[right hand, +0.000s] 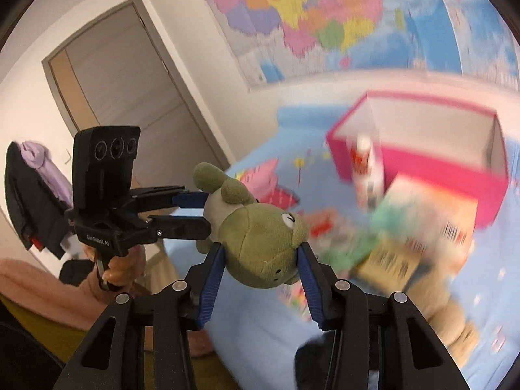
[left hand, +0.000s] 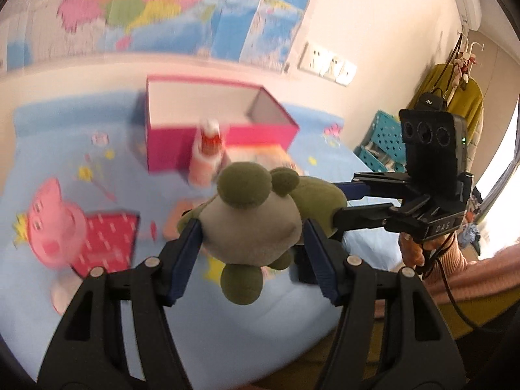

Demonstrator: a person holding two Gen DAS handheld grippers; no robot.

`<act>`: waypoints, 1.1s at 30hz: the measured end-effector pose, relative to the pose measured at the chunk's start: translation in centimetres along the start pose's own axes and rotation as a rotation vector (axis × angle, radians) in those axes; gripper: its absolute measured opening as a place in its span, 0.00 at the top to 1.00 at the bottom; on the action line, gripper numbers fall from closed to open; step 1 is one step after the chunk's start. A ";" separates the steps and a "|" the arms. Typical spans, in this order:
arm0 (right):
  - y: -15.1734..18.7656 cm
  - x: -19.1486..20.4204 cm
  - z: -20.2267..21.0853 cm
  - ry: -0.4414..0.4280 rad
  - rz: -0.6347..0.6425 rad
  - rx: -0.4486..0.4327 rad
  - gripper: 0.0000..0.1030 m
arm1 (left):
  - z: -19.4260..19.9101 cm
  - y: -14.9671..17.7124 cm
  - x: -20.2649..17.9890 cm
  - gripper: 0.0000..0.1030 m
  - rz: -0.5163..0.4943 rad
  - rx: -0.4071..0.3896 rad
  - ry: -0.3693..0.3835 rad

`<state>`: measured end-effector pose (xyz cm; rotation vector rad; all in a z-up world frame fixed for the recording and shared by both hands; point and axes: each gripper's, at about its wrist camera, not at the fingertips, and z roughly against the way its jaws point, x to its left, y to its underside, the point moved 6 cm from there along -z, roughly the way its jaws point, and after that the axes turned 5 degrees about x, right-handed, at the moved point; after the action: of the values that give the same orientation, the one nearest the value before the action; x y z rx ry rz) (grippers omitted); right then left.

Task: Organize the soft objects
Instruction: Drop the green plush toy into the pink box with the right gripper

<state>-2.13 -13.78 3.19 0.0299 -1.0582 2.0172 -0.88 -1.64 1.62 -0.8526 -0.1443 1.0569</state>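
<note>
i hold a green and grey plush frog (left hand: 256, 217) in the air above the blue bed (left hand: 97, 295), in front of the pink box (left hand: 224, 123), with both grippers at once. my left gripper (left hand: 252, 237) clamps its pale grey belly, blue pads pressed into both sides. my right gripper (right hand: 261, 253) clamps its green head, jaws half wide and pads pressed on the plush. the frog's long axis runs level from one gripper to the other, body toward my left, head toward my right.

the left wrist view shows the frog's underside: belly and round green feet, one foot hanging toward the camera, and my right gripper (left hand: 338, 204) coming in from the side. it also shows a pink pig picture (left hand: 55, 227) printed on the bed, near the box. the right wrist view shows the frog's face instead, a white eye turned up and toward the box (right hand: 438, 159), plus a door (right hand: 130, 91) and a blurred tan plush (right hand: 455, 325) on the bed. the box stands open, and a wall map (right hand: 308, 9) hangs behind it.
</note>
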 end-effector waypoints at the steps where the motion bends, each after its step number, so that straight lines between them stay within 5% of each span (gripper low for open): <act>1: -1.1 -0.1 0.4 0.011 0.013 -0.021 0.55 | 0.0 -1.3 0.1 0.36 -0.016 -0.018 -0.020; 13: -12.8 -6.0 0.7 0.088 0.040 -0.187 0.55 | -4.0 -13.0 4.5 0.36 0.003 -0.057 -0.089; 30: -16.2 -18.9 -7.4 0.133 -0.188 -0.051 0.55 | -16.2 -17.8 11.1 0.37 0.103 0.119 -0.154; 33: -16.4 -19.6 -9.2 0.176 -0.199 -0.009 0.51 | -17.6 -18.2 11.5 0.40 0.093 0.133 -0.228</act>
<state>24.86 -15.59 0.90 -0.0444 -0.9159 1.8009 26.49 -5.81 -1.27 -0.6223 -0.2252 1.2366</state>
